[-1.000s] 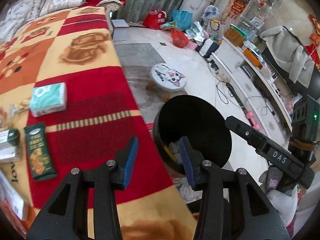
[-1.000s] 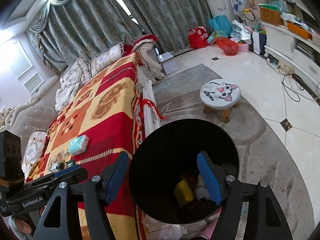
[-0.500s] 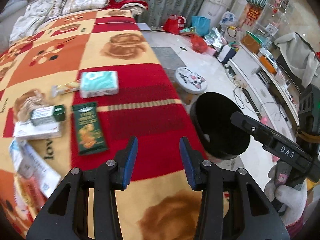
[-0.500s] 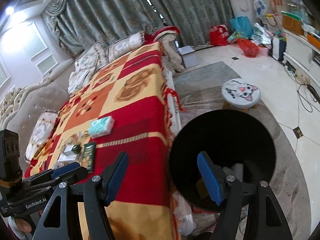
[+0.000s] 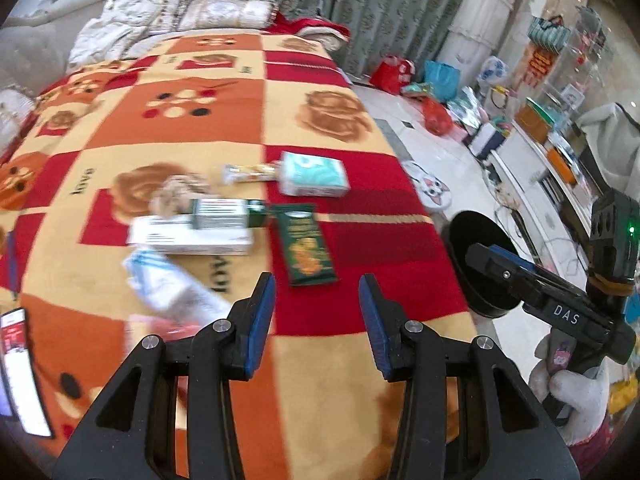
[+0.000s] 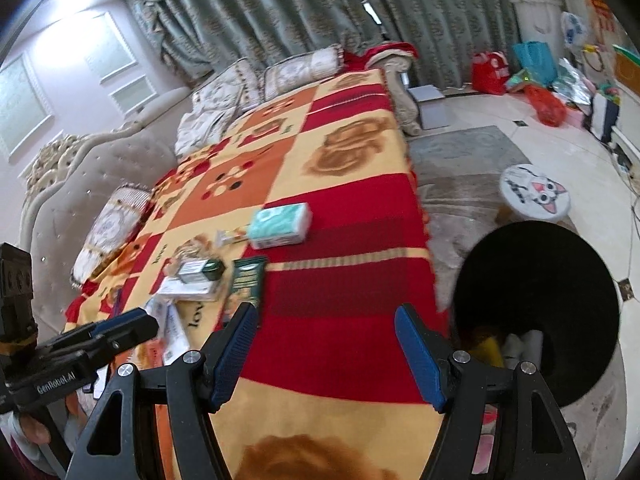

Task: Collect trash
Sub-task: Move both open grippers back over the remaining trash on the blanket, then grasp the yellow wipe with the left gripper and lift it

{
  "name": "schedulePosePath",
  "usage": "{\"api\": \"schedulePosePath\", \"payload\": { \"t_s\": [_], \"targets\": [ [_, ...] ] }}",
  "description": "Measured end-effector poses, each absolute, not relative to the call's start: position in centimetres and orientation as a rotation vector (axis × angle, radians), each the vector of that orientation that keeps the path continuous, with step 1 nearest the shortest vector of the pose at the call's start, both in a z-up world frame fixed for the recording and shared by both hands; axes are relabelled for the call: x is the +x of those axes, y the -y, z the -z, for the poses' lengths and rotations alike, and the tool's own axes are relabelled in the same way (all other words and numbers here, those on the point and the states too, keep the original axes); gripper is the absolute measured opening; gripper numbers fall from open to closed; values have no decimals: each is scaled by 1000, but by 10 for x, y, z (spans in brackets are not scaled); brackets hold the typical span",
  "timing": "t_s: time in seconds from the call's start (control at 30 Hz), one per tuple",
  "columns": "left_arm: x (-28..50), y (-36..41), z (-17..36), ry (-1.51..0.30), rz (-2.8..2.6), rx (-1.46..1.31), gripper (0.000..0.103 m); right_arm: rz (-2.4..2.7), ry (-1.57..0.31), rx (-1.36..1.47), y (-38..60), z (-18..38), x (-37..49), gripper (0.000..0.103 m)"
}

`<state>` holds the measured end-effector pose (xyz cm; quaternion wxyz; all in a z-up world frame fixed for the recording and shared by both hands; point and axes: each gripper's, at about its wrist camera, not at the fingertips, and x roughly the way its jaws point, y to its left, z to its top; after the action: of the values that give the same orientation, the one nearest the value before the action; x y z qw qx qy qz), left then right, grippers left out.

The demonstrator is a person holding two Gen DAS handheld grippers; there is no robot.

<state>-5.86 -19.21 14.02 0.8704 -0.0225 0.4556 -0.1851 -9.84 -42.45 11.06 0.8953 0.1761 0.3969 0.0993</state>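
Trash lies on the bed's red and orange blanket [image 5: 240,120]: a dark green snack wrapper [image 5: 306,244], a teal tissue pack [image 5: 314,174], a thin snack bar [image 5: 250,173], a green and white box [image 5: 224,213] on a flat white box [image 5: 192,238], and a crumpled white wrapper [image 5: 168,280]. My left gripper [image 5: 316,320] is open and empty just short of the green wrapper. My right gripper [image 6: 326,354] is open and empty over the blanket's near edge. A black bin [image 6: 536,312] with trash inside stands on the floor to the right; it also shows in the left wrist view [image 5: 484,264].
A phone [image 5: 20,368] lies at the blanket's near left. A cat-face stool [image 6: 534,194] stands on the grey rug beyond the bin. Bags [image 6: 516,68] are piled by the curtains. Pillows [image 5: 224,12] sit at the bed's head.
Both grippers have swung left from over the black bin toward the bed. The trash on the blanket is now ahead of the left gripper. Both stay open and empty.
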Motion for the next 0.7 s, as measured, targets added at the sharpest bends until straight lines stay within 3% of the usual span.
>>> {"api": "schedulePosePath", "payload": {
  "t_s": [0.33, 0.47, 0.7],
  "targets": [
    [-62, 102, -142, -955, 246, -87, 42, -307, -849, 308, 371, -110, -88, 70],
    [-65, 79, -138, -967, 215, -125, 51, -342, -869, 296, 354, -105, -87, 71],
    [-71, 62, -126, -1002, 213, -148, 52, -376, -902, 279, 335, -98, -84, 72]
  ]
}}
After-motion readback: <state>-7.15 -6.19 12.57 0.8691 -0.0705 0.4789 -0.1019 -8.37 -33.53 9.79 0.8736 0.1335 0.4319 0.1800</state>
